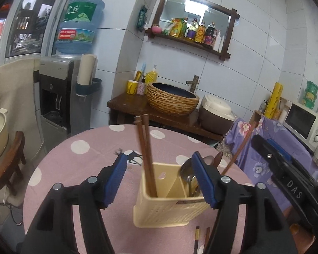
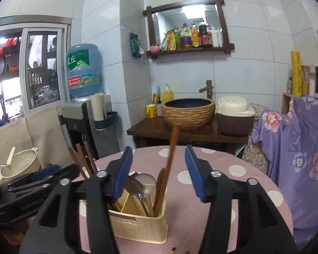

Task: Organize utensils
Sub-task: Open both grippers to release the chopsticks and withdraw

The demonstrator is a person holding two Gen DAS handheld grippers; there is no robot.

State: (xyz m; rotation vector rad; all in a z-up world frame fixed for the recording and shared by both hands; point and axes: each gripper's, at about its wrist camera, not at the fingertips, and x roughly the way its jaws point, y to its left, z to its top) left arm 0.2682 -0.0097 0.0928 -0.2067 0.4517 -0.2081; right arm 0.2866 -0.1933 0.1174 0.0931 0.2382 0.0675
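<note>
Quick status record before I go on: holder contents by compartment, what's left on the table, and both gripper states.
holder: cream utensil holder, upright on the pink dotted tablecloth
left compartment: brown chopsticks, leaning
other compartments: metal spoons and wooden utensils; exact divisions unclear
loose on table: chopstick ends lying in front of the holder
left gripper: open, nothing between the pads, holder just beyond
right gripper: open, holds nothing
</note>
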